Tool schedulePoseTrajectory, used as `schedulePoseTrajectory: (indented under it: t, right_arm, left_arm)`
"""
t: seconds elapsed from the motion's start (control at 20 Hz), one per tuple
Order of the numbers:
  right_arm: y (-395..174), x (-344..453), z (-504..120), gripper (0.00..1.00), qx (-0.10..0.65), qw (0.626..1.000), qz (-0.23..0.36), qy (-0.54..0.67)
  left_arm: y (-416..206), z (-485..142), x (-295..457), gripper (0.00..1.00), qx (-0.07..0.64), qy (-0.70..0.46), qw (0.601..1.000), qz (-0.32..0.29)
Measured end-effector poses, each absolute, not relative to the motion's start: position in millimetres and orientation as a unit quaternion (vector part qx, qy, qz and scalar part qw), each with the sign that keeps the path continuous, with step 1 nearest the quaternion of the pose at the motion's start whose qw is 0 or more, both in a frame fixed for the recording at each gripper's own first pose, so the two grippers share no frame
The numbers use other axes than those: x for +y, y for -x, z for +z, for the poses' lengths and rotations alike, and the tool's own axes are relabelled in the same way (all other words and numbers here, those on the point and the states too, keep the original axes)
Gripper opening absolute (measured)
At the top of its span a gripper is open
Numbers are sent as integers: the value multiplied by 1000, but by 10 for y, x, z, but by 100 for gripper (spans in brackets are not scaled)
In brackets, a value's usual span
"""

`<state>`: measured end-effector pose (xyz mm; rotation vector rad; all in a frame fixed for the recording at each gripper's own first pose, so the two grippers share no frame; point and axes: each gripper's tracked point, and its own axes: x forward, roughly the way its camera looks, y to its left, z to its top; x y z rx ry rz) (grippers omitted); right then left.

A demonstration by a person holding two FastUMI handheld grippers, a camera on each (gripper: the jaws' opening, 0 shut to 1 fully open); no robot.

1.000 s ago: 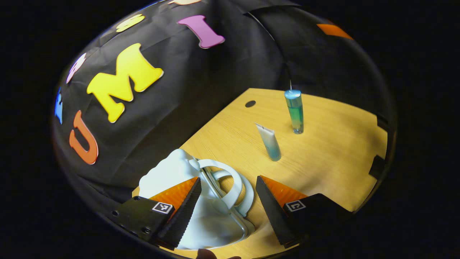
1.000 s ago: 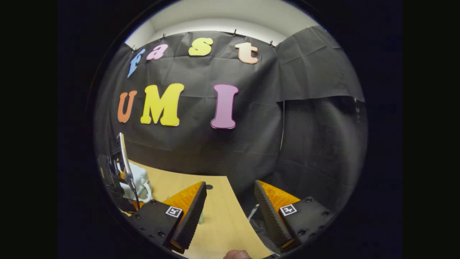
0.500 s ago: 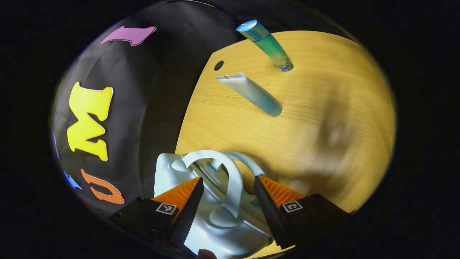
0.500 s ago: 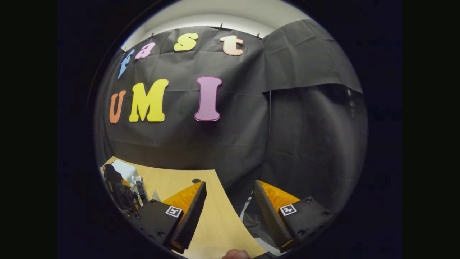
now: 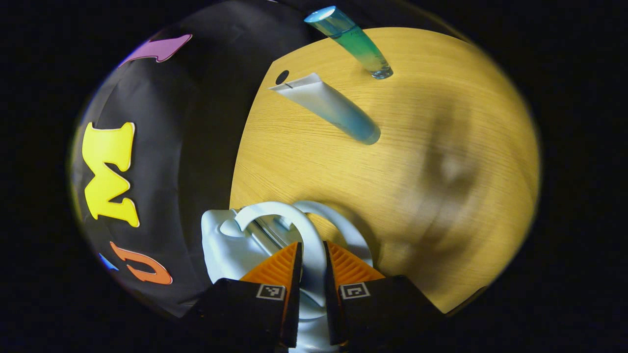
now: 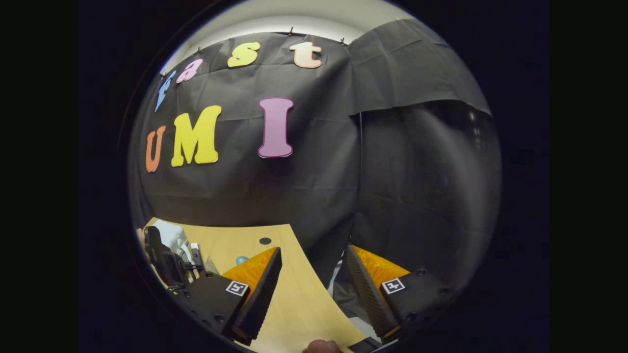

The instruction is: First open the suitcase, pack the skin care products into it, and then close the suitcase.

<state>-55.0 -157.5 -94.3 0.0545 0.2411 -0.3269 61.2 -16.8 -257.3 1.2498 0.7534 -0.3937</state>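
Suitcase (image 5: 230,240) is sitting on the table (image 5: 392,162) with its handle (image 5: 304,235) being pinched by the left gripper (image 5: 310,260), 2 tubes (image 5: 333,110) standing beyond, while the right gripper (image 6: 310,269) is hanging spread near the table edge.

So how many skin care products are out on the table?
2: a bottle standing near the table's far edge, and a tube standing just nearer the suitcase. Others may be hidden.
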Motion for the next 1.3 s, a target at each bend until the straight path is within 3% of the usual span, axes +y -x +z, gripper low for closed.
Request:
schedulePoseTrajectory:
  t: [0.2, 0.5, 0.8, 1.15, 1.3]
  right_arm:
    - [508, -1491, -932, 80, 125, 978, -160, -36]
    - [335, -1092, -823, 80, 128, 984, -120, -34]
    - [115, -556, -501, 80, 113, 991, -72, -15]
    - [-12, 196, -278, 80, 112, 993, -7, 34]
    - [-19, 467, -224, 80, 110, 992, 20, 62]
  left_arm:
    - [-609, -2306, -74, 18, 329, -539, 759, -160]
    - [-648, -1187, 313, 10, 220, -409, 878, -118]
    - [-651, -310, 1667, 7, 104, -258, 960, -15]
    - [-543, -748, 3147, 7, 62, -98, 992, 43]
    - [-529, -1313, 3792, 9, 94, -28, 992, 78]
